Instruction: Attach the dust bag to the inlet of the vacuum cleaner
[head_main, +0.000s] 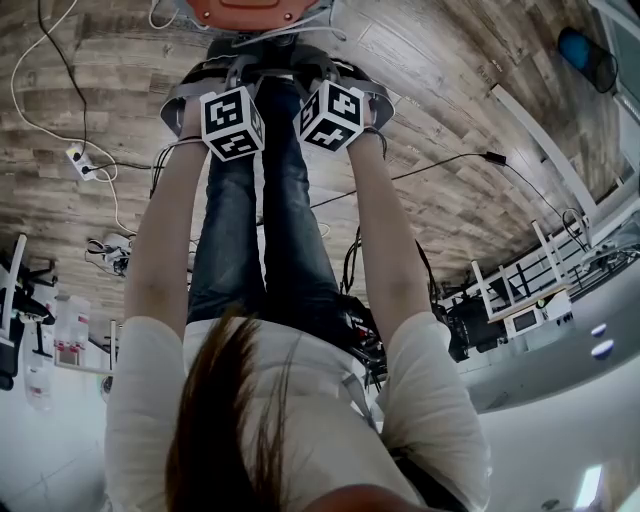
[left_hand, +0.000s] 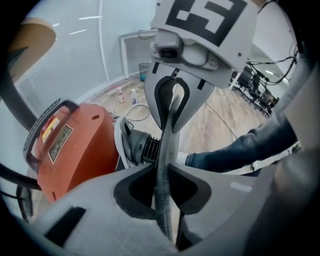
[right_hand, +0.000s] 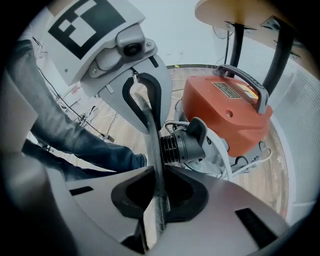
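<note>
Item: dust bag, grey edge (probably its collar). Clamped taut between near-closed left gripper and right gripper, squared to vacuum inlet for fitting.

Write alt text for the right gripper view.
The right gripper, jaws shut, clamps a thin grey fabric edge, apparently the dust bag, which runs up to the left gripper clamping it opposite. Just behind sits the orange vacuum cleaner on a wood floor, its black ribbed inlet pointing toward the grippers.

Your head camera looks steeply down; left tool and right tool cameras face each other closely, sharing the vacuum cleaner.
</note>
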